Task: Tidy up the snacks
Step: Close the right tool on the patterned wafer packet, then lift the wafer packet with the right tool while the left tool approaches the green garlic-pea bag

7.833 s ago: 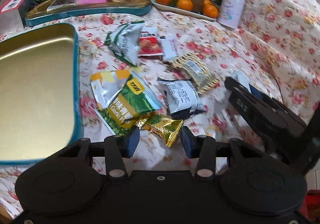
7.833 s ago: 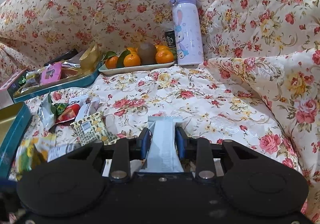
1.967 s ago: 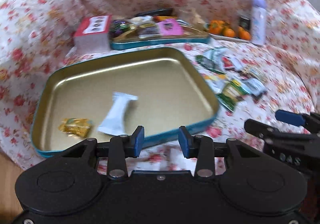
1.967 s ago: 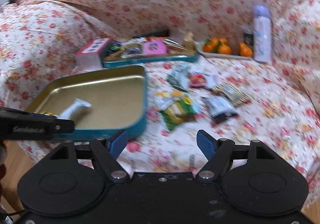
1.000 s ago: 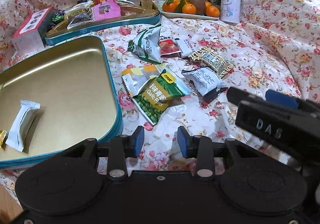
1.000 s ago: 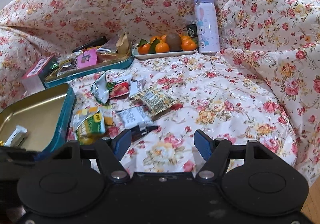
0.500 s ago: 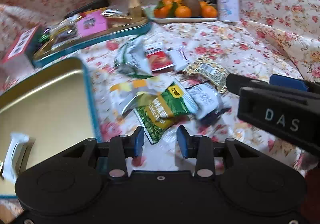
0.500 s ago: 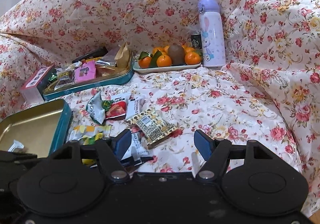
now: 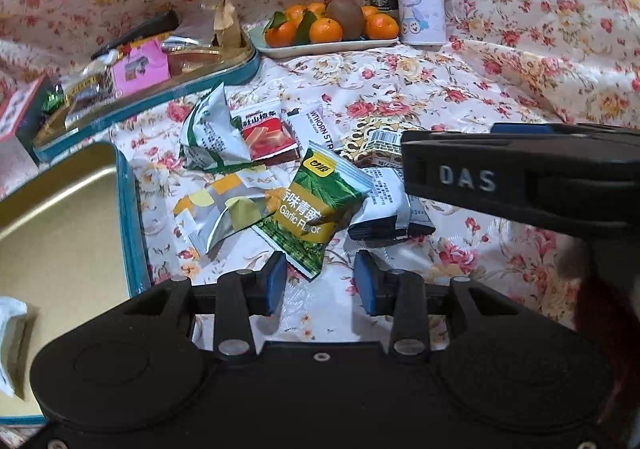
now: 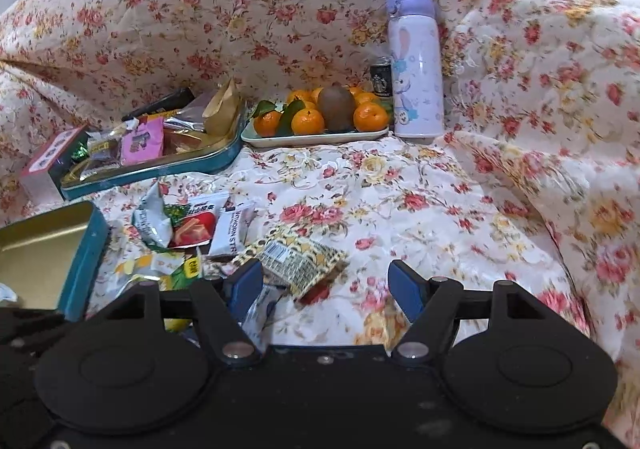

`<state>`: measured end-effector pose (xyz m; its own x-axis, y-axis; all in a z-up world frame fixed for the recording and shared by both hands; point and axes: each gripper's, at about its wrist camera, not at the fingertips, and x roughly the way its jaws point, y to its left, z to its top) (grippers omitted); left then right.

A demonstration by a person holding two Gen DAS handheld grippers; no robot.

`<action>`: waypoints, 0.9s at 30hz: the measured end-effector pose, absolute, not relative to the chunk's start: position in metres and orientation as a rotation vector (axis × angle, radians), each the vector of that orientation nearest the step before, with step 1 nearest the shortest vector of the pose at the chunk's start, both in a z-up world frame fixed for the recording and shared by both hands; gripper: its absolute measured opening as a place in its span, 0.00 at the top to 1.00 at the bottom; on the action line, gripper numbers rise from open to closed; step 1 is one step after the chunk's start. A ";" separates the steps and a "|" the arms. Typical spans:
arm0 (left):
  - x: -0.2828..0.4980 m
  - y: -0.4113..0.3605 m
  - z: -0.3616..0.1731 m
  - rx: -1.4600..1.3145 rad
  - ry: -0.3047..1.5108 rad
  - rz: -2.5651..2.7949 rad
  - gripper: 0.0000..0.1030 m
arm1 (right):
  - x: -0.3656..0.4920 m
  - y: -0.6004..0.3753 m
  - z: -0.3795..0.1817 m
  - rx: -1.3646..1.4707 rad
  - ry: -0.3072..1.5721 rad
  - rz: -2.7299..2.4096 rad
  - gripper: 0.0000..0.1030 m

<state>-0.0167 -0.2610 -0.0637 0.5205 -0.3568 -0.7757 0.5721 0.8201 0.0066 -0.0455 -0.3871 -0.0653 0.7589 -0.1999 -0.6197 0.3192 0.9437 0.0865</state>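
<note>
Several snack packets lie in a heap on the floral cloth. A green garlic-flavour packet [image 9: 316, 205] sits just ahead of my left gripper [image 9: 320, 283], which is open and empty. Beside it lie a yellow and silver packet [image 9: 224, 205], a grey and black packet [image 9: 390, 205], a red packet [image 9: 266, 137] and a leopard-print packet [image 10: 298, 259]. My right gripper [image 10: 326, 285] is open and empty, just short of the leopard-print packet; its finger [image 9: 516, 177] crosses the left wrist view at right. The gold tin with a teal rim [image 9: 60, 225] lies at left, holding a white packet [image 9: 10, 345].
A second teal tin [image 10: 160, 165] full of snacks sits behind the heap, with a red and white box [image 10: 50, 161] at its left. Further back stand a tray of oranges and a kiwi [image 10: 320, 117], a small dark can [image 10: 380, 81] and a lilac bottle [image 10: 416, 65].
Both grippers have moved in toward the packet heap, which now looks larger and closer. The tin has slid toward the left edge in both views. Both jaws stand as wide as before.
</note>
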 end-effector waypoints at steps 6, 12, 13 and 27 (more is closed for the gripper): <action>-0.017 -0.262 -0.064 0.279 0.860 -0.568 0.55 | -0.018 -0.382 -0.073 0.087 0.682 -0.217 0.29; -0.016 -0.260 -0.063 0.256 0.863 -0.570 0.55 | 0.003 -0.379 -0.084 0.018 0.699 -0.199 0.35; -0.016 -0.260 -0.063 0.256 0.864 -0.570 0.55 | 0.004 -0.381 -0.085 0.021 0.706 -0.206 0.38; -0.015 -0.260 -0.063 0.252 0.865 -0.572 0.55 | -0.024 -0.393 -0.094 0.095 0.660 -0.279 0.65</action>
<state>-0.0153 -0.2599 -0.0632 0.5111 -0.3704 -0.7756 0.5686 0.8224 -0.0181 -0.0242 -0.3932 -0.0942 0.7540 -0.2252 -0.6171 0.2854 0.9584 -0.0011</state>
